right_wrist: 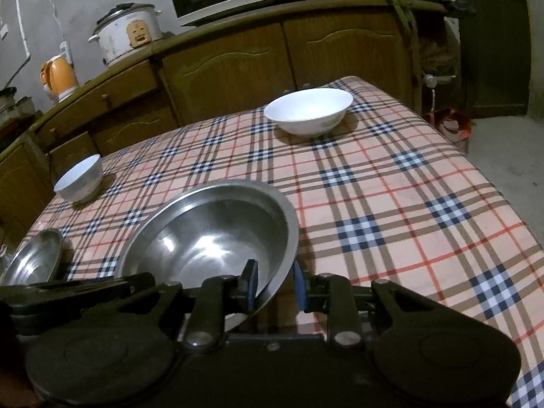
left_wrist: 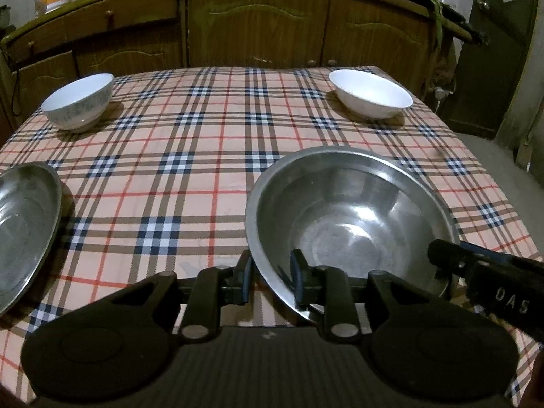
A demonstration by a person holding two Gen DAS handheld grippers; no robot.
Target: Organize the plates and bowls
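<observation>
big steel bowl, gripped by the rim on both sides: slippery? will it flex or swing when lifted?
Probably slippery: the steel bowl is polished and the left gripper and right gripper each straddle only its thin rim. Likely rigid and light for its size, being thin-walled metal. It may pivot if one side lifts first, since the two holds sit near each other.

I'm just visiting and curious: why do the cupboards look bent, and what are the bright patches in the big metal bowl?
Both wrist views use fisheye lenses, so the cupboards bow. Left wrist view: the steel bowl shows soft glare and its near rim is slightly blurred. Right wrist view: the same bowl mirrors a bright patch; the corners are black.
</observation>
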